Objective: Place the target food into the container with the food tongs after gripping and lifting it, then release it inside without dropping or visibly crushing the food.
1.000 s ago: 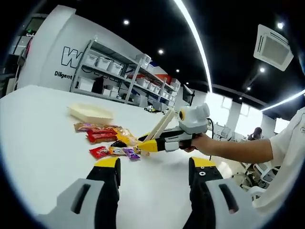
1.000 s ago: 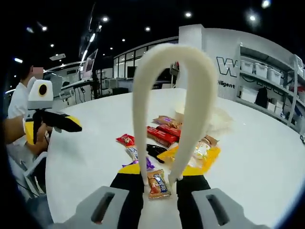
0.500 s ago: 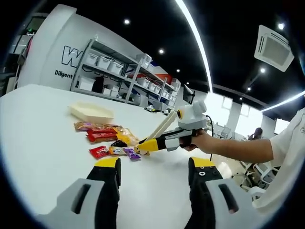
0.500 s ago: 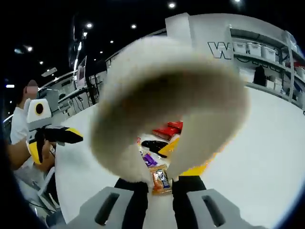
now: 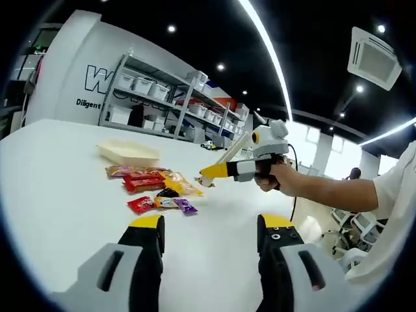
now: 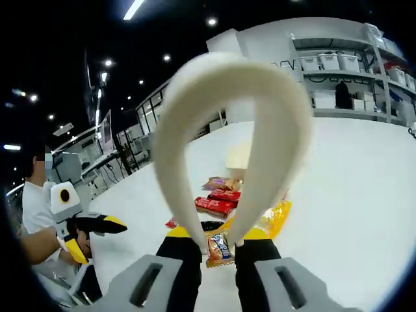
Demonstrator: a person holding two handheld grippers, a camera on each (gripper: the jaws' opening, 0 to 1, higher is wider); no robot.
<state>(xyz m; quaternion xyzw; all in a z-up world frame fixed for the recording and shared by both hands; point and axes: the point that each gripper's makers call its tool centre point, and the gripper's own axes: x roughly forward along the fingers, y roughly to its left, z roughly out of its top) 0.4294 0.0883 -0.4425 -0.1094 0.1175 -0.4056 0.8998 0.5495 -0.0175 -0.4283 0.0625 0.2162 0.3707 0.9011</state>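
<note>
The right hand-held gripper is pressed together on a pair of cream tongs, whose tips pinch a small orange snack packet held up clear of the white counter. That thin pinch looks chancy: a jolt or a slackened squeeze on the way to the shallow tray beyond the heap of sweets could drop it short, and squeezing harder might crush it. The left hand-held gripper hangs spread and empty above the counter.

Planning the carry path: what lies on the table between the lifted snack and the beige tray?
In the left gripper view, the wrapped snack pile lies between the lifted snack and the tray.
</note>
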